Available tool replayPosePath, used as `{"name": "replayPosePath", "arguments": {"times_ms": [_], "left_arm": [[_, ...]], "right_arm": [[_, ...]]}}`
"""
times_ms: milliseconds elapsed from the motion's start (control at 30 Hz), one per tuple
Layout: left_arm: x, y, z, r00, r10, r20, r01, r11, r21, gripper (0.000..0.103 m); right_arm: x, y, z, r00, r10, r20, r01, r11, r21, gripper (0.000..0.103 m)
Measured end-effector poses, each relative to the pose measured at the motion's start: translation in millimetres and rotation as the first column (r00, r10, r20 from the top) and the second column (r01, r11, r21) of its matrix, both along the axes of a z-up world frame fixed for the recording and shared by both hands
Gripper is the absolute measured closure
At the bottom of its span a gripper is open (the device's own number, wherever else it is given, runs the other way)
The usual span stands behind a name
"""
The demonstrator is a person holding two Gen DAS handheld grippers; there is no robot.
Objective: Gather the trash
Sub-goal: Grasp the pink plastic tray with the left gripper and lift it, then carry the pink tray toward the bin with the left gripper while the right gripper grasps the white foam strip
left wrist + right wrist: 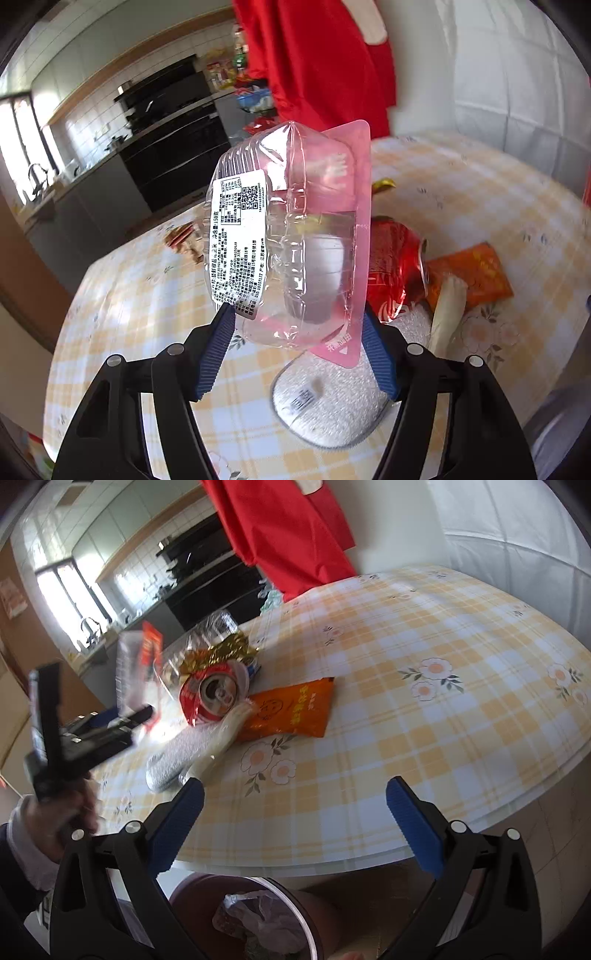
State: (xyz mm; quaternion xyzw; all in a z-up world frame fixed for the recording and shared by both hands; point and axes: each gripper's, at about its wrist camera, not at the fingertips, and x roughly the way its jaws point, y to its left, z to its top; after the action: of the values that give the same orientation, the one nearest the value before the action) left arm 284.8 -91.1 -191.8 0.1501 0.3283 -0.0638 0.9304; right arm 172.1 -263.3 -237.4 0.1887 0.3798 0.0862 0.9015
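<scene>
A clear plastic food tub (291,236) with a pink lid film and a white printed label hangs above the table, and my left gripper (297,317) is shut on its lower end, blue pads on both sides. The right wrist view shows that tub (129,672) blurred at the left, with a hand (74,808) holding the left gripper. Left on the checked tablecloth are a crushed red can (214,694), an orange snack packet (291,709), a gold wrapper (221,653) and a white bubble-wrap pouch (170,760). My right gripper (294,786) stands open over the table's near edge, nothing between its fingers.
A maroon trash bin (306,915) with crumpled plastic inside stands below the table's near edge (332,864). A pale rolled thing (447,310) lies against the can (395,266) and the packet (476,273). Red cloth (317,62) hangs beyond the table; a kitchen counter lies far left.
</scene>
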Motion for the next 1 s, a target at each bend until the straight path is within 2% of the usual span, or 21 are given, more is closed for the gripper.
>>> {"name": "replayPosePath", "arguments": {"times_ms": [133,300,400,467,500,533,600,800,900,967,1000], "left_arm": [[-21.8,27.5,21.3,0.998,0.046,0.042,-0.042,0.995,-0.089,0.037],[-52.6,67.2,35.7,0.993,0.108,0.053,-0.094,0.973,-0.210,0.037],[-74.4,90.4,34.4,0.988,0.152,0.032,-0.136,0.946,-0.294,0.037],[-92.8,106.3,34.3,0.983,0.183,0.023,-0.163,0.917,-0.365,0.037],[-99.3,111.7,34.0,0.981,0.192,0.018,-0.170,0.905,-0.390,0.036],[-108.6,118.5,32.3,0.978,0.210,0.009,-0.187,0.891,-0.414,0.036],[-123.4,128.9,28.4,0.971,0.237,-0.004,-0.215,0.873,-0.438,0.036],[-146.1,157.7,20.0,0.959,0.280,-0.040,-0.260,0.817,-0.515,0.037],[-152.2,158.1,18.7,0.966,0.257,-0.031,-0.234,0.816,-0.528,0.036],[-154.7,158.0,17.8,0.969,0.245,-0.035,-0.224,0.807,-0.547,0.036],[-156.0,157.0,17.3,0.970,0.238,-0.039,-0.219,0.799,-0.560,0.036]], "right_arm": [[12.3,15.0,-1.4,0.999,0.032,-0.034,-0.033,0.999,-0.019,0.006],[35.4,40.7,-0.2,0.996,0.080,-0.046,-0.083,0.995,-0.057,0.006],[56.5,58.6,-4.3,0.990,0.107,-0.097,-0.110,0.994,-0.023,0.006],[67.3,71.5,-7.2,0.986,0.124,-0.115,-0.128,0.991,-0.027,0.006],[71.3,76.7,-7.9,0.984,0.129,-0.121,-0.134,0.990,-0.032,0.007],[76.2,84.2,-9.4,0.984,0.129,-0.125,-0.135,0.990,-0.042,0.017],[85.4,92.7,-12.1,0.986,0.099,-0.134,-0.107,0.993,-0.052,0.027],[106.1,109.2,-16.4,0.989,0.024,-0.145,-0.037,0.996,-0.086,0.035],[112.4,116.5,-19.8,0.989,-0.025,-0.149,0.004,0.990,-0.138,0.035],[113.9,119.8,-24.6,0.985,-0.046,-0.167,0.022,0.989,-0.145,0.037],[113.1,121.2,-26.7,0.983,-0.049,-0.175,0.024,0.989,-0.143,0.042]]}}
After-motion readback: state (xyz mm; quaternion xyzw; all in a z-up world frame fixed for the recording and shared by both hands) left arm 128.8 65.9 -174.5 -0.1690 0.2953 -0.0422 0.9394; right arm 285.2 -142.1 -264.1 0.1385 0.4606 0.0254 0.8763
